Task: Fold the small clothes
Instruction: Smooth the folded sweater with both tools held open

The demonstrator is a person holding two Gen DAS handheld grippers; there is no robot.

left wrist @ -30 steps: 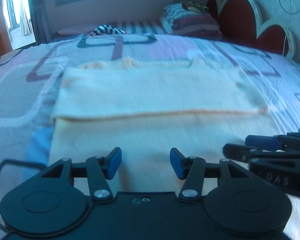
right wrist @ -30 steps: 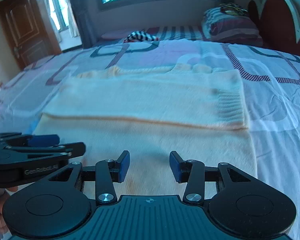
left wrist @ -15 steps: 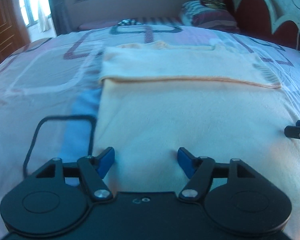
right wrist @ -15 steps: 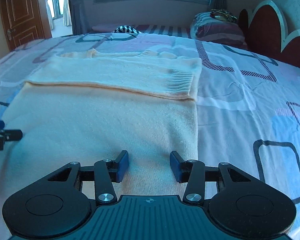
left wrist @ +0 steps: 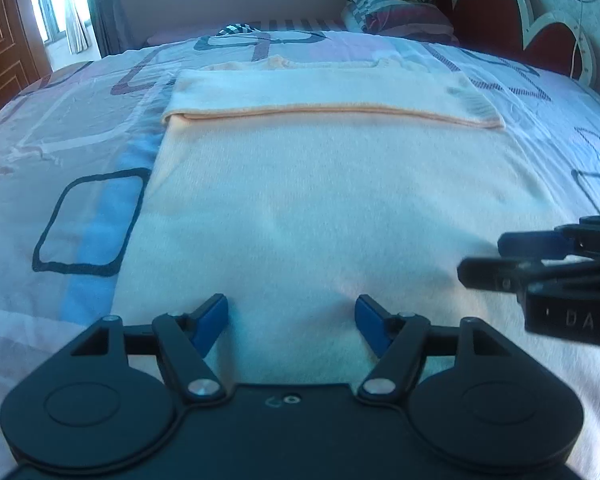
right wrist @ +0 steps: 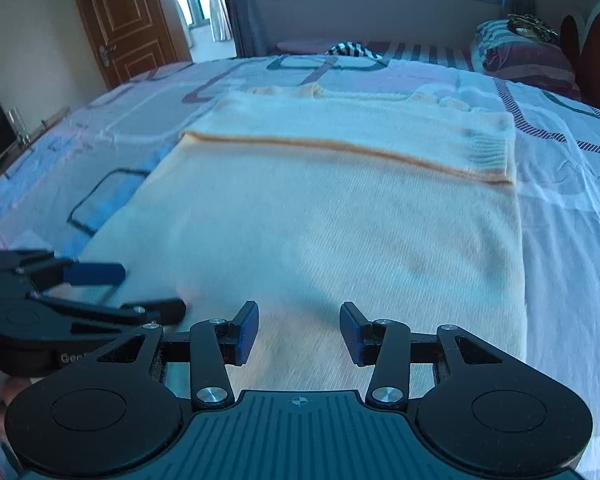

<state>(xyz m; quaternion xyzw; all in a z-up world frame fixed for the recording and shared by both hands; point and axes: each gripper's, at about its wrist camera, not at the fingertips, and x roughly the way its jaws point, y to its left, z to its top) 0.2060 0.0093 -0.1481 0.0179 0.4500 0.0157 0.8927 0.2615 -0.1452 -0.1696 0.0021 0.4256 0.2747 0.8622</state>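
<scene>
cream sweater (left wrist: 320,208) lies on bed (left wrist: 80,128) (far part folded over).

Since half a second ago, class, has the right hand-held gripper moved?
Yes: the right hand-held gripper moved left, toward the cream knitted sweater's middle, nearer the left hand-held gripper.

Free room and obstacles. The cream sweater (left wrist: 332,208) is lying flat on the bedsheet (left wrist: 60,152), its far part folded over in a low band (right wrist: 352,128) — the only rise on the cloth. The left gripper (left wrist: 291,322) and right gripper (right wrist: 299,334) are hovering side by side over the near hem, both with jaws spread, the two standing close to each other — each is narrowing the other's sideways room. Open sheet is lying to either side of the sweater. Pillows (left wrist: 400,16) and the headboard (left wrist: 500,12) are closing off the far right; a striped garment (right wrist: 350,49) is lying well beyond the fold.
</scene>
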